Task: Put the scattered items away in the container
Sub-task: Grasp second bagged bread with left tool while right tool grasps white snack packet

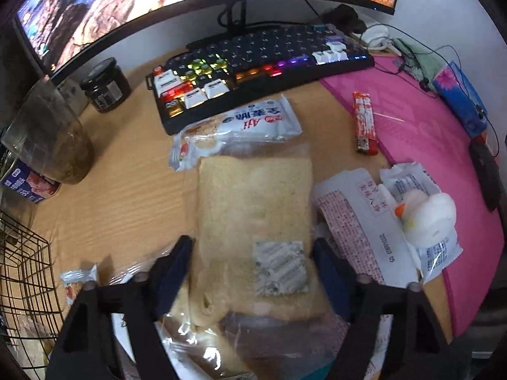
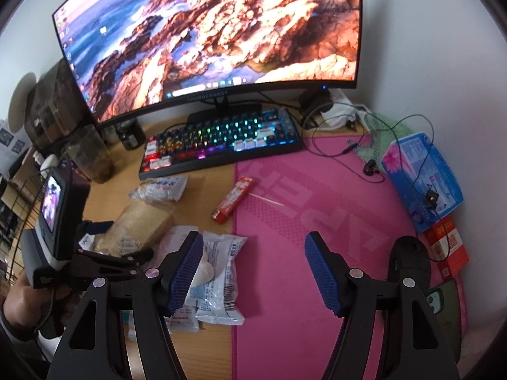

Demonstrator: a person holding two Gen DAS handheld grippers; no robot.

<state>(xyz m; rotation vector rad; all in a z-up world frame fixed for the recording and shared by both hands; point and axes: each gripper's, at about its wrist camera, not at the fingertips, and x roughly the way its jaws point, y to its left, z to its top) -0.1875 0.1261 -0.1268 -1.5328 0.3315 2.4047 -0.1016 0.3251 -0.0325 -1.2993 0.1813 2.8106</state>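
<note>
My left gripper is open, its blue-padded fingers on either side of a clear bag of sliced bread that lies on the wooden desk. In the right wrist view the bread bag sits in front of the left gripper. A white Aji snack packet lies just beyond it. A red lighter lies at the pink mat's edge. White wrappers and a small white duck toy lie to the right. My right gripper is open and empty above the pink mat, beside a white packet.
A black wire basket stands at the left edge. A lit keyboard and curved monitor fill the back. A dark jar and a glass container stand back left. A blue tissue pack, earphone cable and phone lie on the right.
</note>
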